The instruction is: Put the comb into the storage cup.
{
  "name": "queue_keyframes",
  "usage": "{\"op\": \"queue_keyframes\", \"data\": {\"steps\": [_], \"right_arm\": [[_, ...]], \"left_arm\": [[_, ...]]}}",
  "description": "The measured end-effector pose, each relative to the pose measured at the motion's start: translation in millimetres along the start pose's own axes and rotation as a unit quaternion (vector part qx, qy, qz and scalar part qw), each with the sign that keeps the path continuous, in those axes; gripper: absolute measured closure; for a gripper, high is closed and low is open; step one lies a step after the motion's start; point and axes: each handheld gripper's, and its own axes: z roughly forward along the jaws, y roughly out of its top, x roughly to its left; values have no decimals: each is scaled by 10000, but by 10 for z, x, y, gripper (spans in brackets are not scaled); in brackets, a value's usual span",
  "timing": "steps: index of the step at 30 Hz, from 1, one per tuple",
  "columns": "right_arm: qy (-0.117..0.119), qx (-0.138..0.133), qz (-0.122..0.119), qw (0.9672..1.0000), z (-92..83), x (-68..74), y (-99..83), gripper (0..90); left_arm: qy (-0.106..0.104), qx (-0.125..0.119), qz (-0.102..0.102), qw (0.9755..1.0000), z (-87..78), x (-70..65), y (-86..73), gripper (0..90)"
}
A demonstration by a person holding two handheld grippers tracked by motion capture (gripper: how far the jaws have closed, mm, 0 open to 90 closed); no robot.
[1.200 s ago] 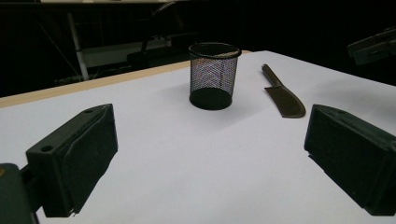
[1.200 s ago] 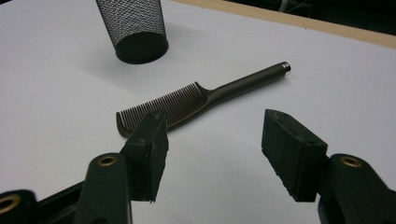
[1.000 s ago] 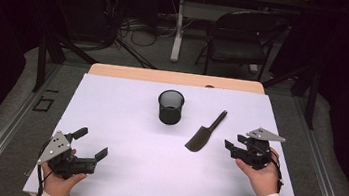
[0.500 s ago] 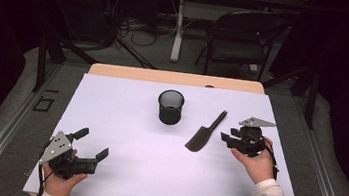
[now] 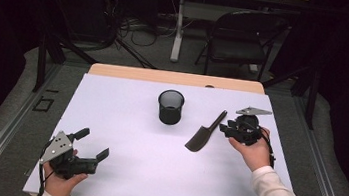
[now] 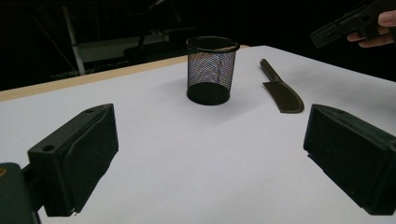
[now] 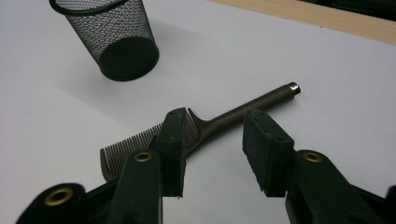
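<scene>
The right tool [image 5: 225, 129] is hovering over the right side of the table [image 5: 124, 122], just beside the comb [image 5: 204, 133], and its jaws have just been closing. In the right gripper view the right tool [image 7: 217, 140] is standing at a middling gap, with the comb's [image 7: 219, 122] neck showing between the two black jaws and a little beyond them. The pads are not pressing on it; whether the left jaw is touching the toothed end cannot be told, since it is covering that part. The comb is lying flat on the white table cover, its teeth toward the person and its round-tipped handle pointing away, toward the far wooden edge of the table.

The left tool [image 5: 92, 144] is resting near the front left corner of the table, held in the person's left hand [image 5: 59, 182]. In the left gripper view the left tool [image 6: 205, 154] is standing wide, with nothing but bare table between its jaws.

The mesh cup [image 5: 170, 106] is standing upright near the middle of the table, well apart from the left tool and a short way left of the comb. In the left gripper view the mesh cup [image 6: 211, 70] is showing its dark solid base through the wire wall, and nothing can be seen inside it.
</scene>
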Motion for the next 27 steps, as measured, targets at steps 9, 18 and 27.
{"op": "queue_keyframes", "data": {"steps": [9,18,27], "right_arm": [[-73,123,9,9999,85,-22,148,670],[-245,258,57,9994,201,-77,302,755],[-409,414,42,9983,363,-112,323,900]], "left_arm": [[-9,19,-3,10000,1,4,-2,38],[-14,31,-21,10000,2,11,-4,41],[4,28,-41,10000,1,12,-6,49]]}}
